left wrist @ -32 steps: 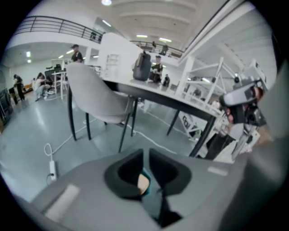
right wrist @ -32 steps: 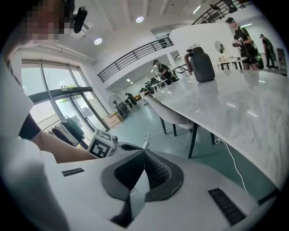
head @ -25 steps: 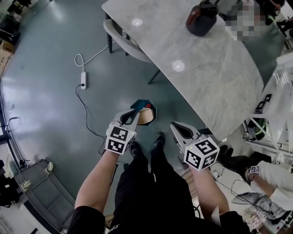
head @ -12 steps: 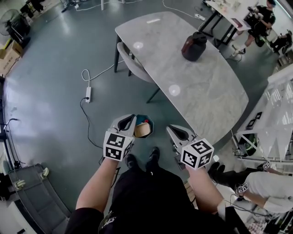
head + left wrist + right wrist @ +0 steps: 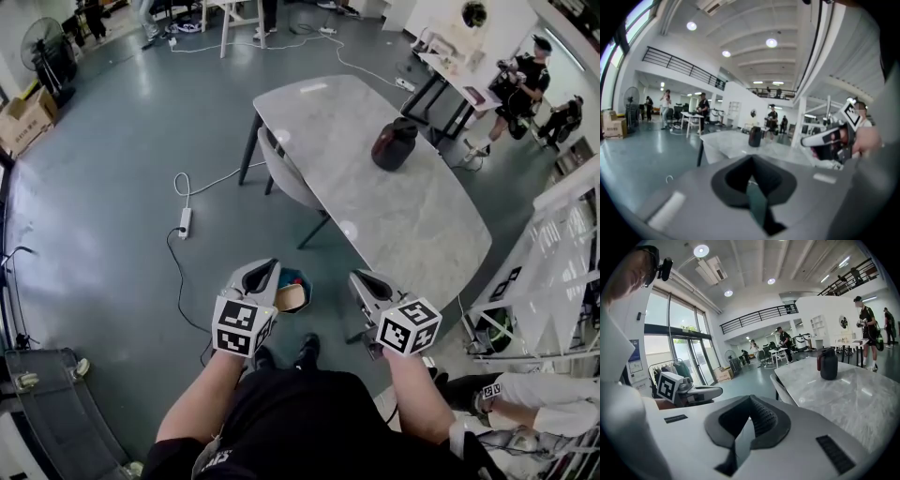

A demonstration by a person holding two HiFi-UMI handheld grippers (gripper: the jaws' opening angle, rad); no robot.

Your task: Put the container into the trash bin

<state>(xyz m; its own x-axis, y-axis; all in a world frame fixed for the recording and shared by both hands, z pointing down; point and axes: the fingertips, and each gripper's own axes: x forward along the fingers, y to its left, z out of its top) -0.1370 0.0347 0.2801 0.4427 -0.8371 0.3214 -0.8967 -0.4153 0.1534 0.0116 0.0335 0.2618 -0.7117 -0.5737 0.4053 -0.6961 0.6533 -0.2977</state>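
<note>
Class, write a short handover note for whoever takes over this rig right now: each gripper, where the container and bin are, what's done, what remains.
Left gripper: shut, nothing between its jaws.
Right gripper: shut, empty too.
Container: lies inside the trash bin, on the floor by the person's feet.
Done: container is in the bin.
Left: apparently nothing; both grippers are well above it.

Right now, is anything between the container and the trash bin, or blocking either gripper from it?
Nothing visible. In the head view the container lies inside the trash bin, near the person's shoes. The left gripper and right gripper are both shut and empty, clear of the container.
</note>
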